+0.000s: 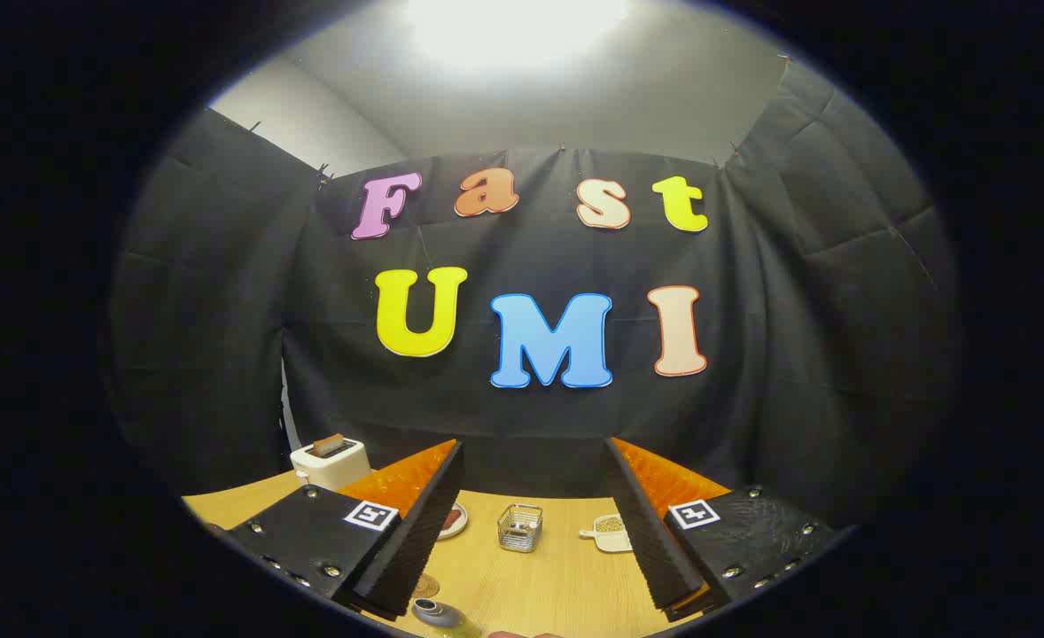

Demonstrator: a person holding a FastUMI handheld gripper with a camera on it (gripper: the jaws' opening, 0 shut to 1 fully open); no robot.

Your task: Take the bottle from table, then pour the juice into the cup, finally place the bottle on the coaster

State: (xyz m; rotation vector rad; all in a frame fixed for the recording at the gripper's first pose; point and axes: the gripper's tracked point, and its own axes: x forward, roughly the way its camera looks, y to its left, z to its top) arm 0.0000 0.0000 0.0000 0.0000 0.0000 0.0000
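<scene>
Tool [531, 496] wide open, holding nothing, above bottle [433, 611]

A staged recording booth, not a real kitchen: black cloth [221, 310] walls in a wooden table [557, 576], under a bright ceiling light [513, 27] at 12 o'clock. Household props stand about: a toaster [331, 459] at 9 o'clock, a glass cup [520, 528] mid-table.

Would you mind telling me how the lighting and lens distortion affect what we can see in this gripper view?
In the gripper view, an overhead lamp blows out to white glare; the fisheye bends the table edge and the wall cloth; the open fingers look sharp, while the bottle, near the left finger, is cut off low down, and the glass cup beyond them stays small but clear.
</scene>
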